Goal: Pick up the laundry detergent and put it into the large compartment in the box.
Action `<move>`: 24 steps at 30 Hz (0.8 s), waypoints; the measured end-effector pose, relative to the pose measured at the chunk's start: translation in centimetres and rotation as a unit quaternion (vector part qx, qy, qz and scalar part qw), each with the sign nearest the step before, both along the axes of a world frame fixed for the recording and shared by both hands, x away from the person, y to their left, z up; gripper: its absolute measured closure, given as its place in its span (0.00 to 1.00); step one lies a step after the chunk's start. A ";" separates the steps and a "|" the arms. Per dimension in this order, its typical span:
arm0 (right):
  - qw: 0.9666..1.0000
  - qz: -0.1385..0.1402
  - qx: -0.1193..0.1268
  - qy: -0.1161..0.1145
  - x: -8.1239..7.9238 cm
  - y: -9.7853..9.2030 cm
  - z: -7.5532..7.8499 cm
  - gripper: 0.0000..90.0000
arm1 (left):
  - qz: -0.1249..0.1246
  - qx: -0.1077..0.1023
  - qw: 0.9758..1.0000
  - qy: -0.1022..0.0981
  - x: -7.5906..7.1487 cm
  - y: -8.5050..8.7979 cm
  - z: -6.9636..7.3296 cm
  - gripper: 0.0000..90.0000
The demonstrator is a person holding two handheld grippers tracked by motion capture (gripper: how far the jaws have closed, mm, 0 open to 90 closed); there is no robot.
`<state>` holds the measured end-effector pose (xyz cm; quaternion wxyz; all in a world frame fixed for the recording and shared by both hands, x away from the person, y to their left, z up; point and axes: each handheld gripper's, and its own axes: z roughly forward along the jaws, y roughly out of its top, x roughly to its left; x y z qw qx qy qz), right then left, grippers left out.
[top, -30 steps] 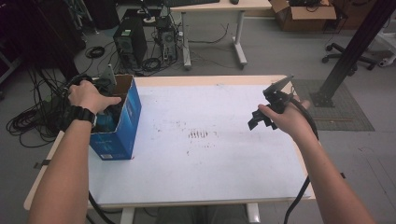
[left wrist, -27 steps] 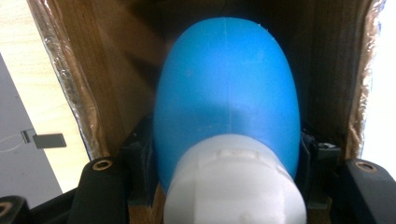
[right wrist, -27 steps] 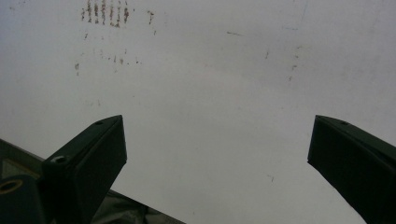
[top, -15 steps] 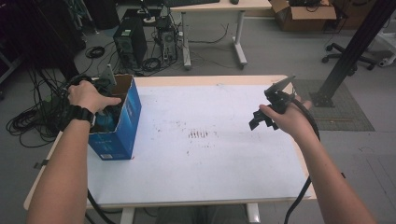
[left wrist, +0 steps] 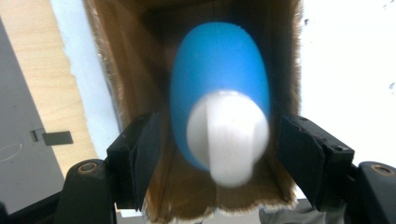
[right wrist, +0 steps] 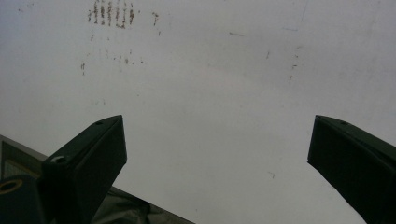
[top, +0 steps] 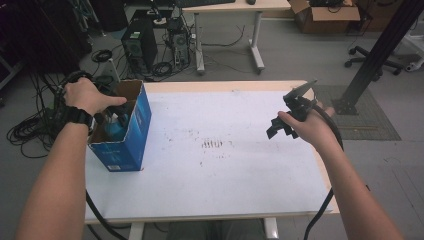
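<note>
A: Where's the blue bottle (left wrist: pixel 219 88)?

B: Inside the blue box (top: pixel 131 134) at the table's (top: pixel 225 195) left edge, white cap up. The left gripper (left wrist: pixel 219 144) has just been opening; its jaws flank the bottle without pressing (released, I judge).

A: Next?

B: Lift clear without snagging. The right gripper (right wrist: pixel 217 154) hangs wide open, empty.

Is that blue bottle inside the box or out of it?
Inside: the blue bottle stands between the box's brown walls, the left gripper's jaws apart beside it.
</note>
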<state>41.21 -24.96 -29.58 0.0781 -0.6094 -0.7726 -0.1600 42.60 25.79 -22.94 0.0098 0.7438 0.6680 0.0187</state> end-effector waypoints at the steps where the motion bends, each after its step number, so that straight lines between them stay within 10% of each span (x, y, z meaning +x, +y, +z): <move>1: 1.000 -0.001 0.001 0.001 0.0 0.0 0.1 0.05 | -0.002 0.002 1.000 -0.002 -0.1 -0.1 0.4 0.32; 11: 1.000 -0.005 0.001 -0.004 -0.4 -0.4 0.8 0.05 | -0.022 -0.018 0.999 -0.029 -0.6 -2.6 3.8 0.27; 24: 1.000 -0.008 0.004 -0.006 -0.6 -0.7 1.1 0.05 | -0.078 -0.025 0.995 -0.047 -0.4 -10.1 5.2 0.12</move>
